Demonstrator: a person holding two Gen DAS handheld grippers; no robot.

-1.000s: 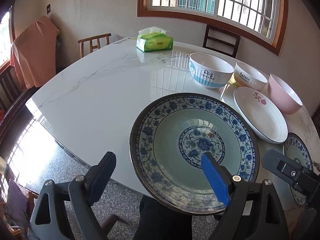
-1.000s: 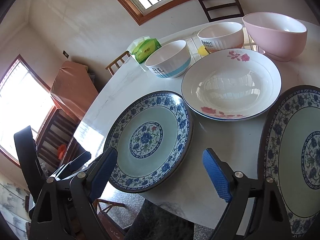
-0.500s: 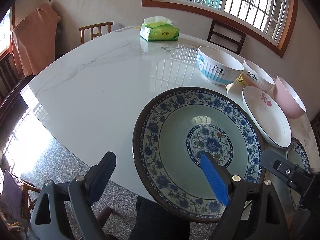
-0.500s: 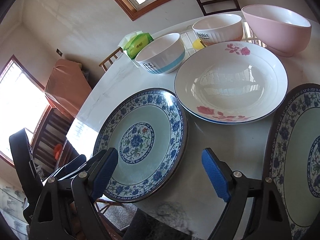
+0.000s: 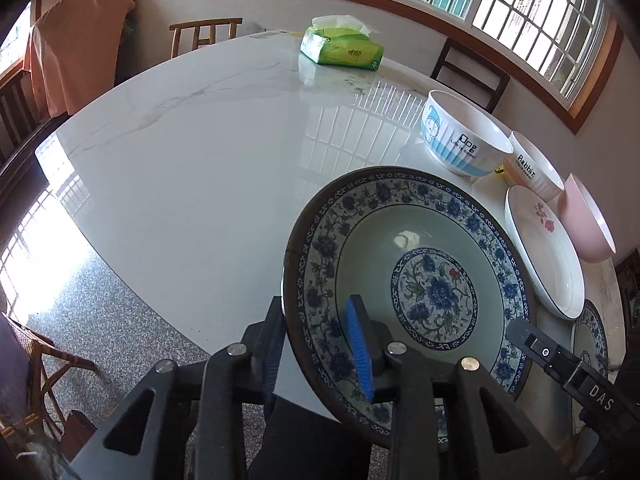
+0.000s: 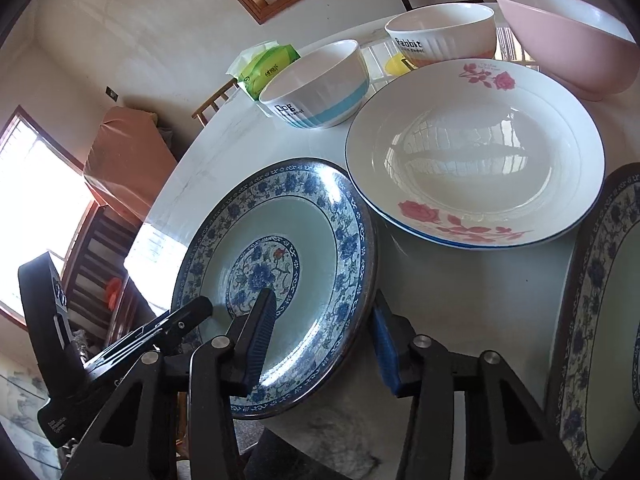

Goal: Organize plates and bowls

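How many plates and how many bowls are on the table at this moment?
Blue patterned plates: 2
White rose plate: 1
Bowls: 3, the blue-striped bowl, the Rabbit bowl, the pink bowl
Total: 6

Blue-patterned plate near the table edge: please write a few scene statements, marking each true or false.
1. Both grippers straddle the rim of the same blue-patterned plate. True: left gripper, right gripper.
2. The rose plate is stacked on it. False: they lie side by side.
3. The tissue pack is green. True.
4. The pink bowl sits inside the Rabbit bowl. False: beside it.
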